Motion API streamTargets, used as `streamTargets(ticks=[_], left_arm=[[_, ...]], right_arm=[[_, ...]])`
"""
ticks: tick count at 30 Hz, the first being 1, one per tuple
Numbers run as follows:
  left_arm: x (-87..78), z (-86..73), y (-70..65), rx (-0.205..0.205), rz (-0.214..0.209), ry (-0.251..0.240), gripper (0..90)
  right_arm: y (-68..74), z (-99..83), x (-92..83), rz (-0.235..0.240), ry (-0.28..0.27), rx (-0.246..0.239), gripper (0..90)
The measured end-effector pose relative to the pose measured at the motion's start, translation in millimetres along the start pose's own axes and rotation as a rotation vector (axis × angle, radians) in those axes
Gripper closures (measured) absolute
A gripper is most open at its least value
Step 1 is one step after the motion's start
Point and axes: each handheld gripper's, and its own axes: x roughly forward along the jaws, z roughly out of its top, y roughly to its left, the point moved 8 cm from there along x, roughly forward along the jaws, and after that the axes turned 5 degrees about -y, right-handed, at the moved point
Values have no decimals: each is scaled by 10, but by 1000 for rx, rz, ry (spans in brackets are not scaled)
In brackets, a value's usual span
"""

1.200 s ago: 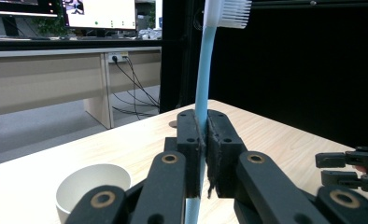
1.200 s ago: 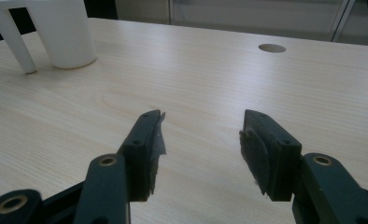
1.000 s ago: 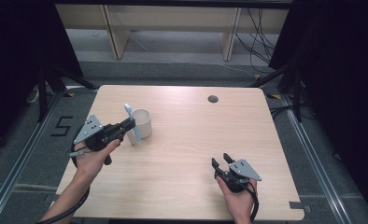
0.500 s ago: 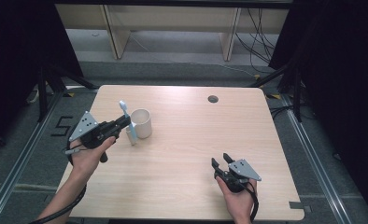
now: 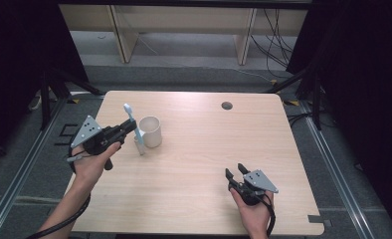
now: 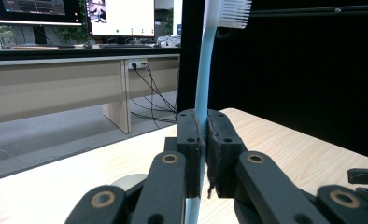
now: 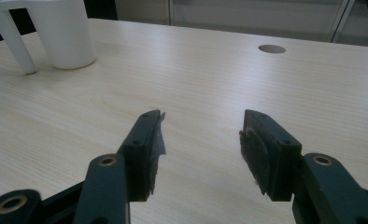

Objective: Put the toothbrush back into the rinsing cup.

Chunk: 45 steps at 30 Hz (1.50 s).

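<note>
My left gripper (image 5: 132,127) is shut on a light blue toothbrush (image 5: 130,115), which I hold above the table's left side. In the left gripper view the toothbrush (image 6: 201,79) stands upright between the black jaws (image 6: 203,140), white bristles at the top. A white cup (image 5: 151,132) with a side handle stands on the table just right of the brush. My right gripper (image 5: 236,172) rests near the front right of the table, open with nothing between its jaws. The right gripper (image 7: 203,135) faces the cup (image 7: 63,35) from well back.
The light wooden table (image 5: 209,149) has a round cable hole (image 5: 227,105) at the back right. Dark curtains flank it, and shelving and cables lie behind. In the left gripper view a desk with monitors (image 6: 121,16) stands beyond the table.
My left gripper has drifted slightly left and up with the toothbrush still held, a little away from the cup. The right gripper has stayed put.
</note>
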Motion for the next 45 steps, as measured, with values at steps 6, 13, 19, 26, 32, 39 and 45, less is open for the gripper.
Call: streamTargets(ticks=[6, 13, 19, 26, 32, 39, 45], left_arm=[[5, 28, 15, -3, 3, -7, 838], [7, 53, 49, -5, 14, -12, 838], [18, 70, 70, 0, 17, -14, 838], [38, 80, 102, 2, 22, -17, 838], [53, 66, 132, 2, 23, -17, 838], [80, 40, 179, 11, 35, -16, 838], [95, 11, 206, 21, 45, -6, 838]], right_arm=[[-21, 11, 1, -7, -12, -21, 486], [-5, 5, 7, -5, -10, -5, 486], [-7, 6, 4, -6, -11, -5, 486], [-25, 13, 5, -14, -18, -25, 486], [-4, 5, 3, -7, -11, -4, 486], [-16, 9, 3, -11, -14, -18, 486], [-11, 3, 2, -12, -10, -16, 486]])
